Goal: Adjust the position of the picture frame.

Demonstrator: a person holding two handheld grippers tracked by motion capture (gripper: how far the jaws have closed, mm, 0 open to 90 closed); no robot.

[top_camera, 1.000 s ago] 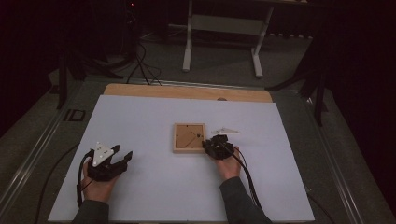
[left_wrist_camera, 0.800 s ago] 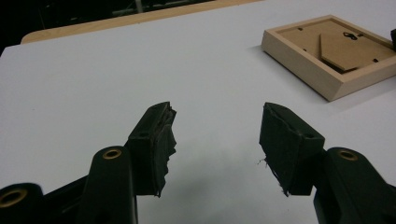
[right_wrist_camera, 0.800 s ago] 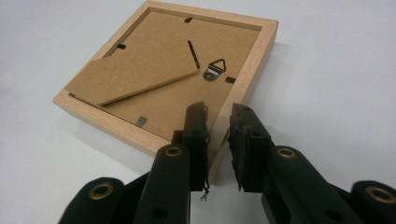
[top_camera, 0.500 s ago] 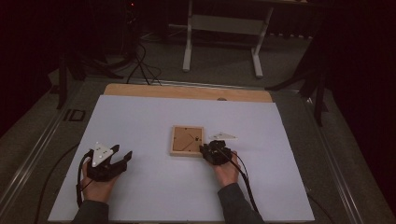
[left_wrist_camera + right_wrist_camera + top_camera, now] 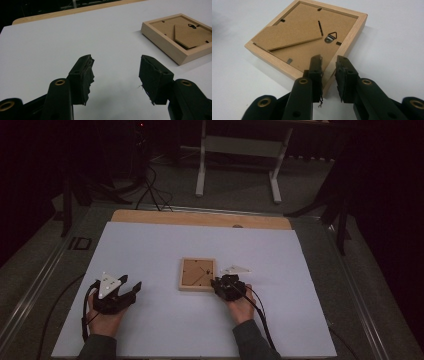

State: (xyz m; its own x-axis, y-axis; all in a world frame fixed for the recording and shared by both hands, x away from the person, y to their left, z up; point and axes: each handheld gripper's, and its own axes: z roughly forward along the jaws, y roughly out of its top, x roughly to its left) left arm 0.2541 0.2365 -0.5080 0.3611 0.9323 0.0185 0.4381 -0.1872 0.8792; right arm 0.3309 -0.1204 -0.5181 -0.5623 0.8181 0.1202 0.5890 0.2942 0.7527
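Drawn back slightly toward six o'clock since a second earlier, the right gripper [image 5: 218, 284] is seen at the near right corner of the wooden picture frame [image 5: 197, 274], its jaws narrowly parted and straddling that corner without being closed on it. Face down at the centre of the white counter [image 5: 150, 250], the frame is shown with its brown backing board [image 5: 294, 32] and a small metal hanger [image 5: 331, 37] uppermost. At eight o'clock from the frame, the left gripper [image 5: 129, 291] is held well apart, jaws spread wide over bare counter.
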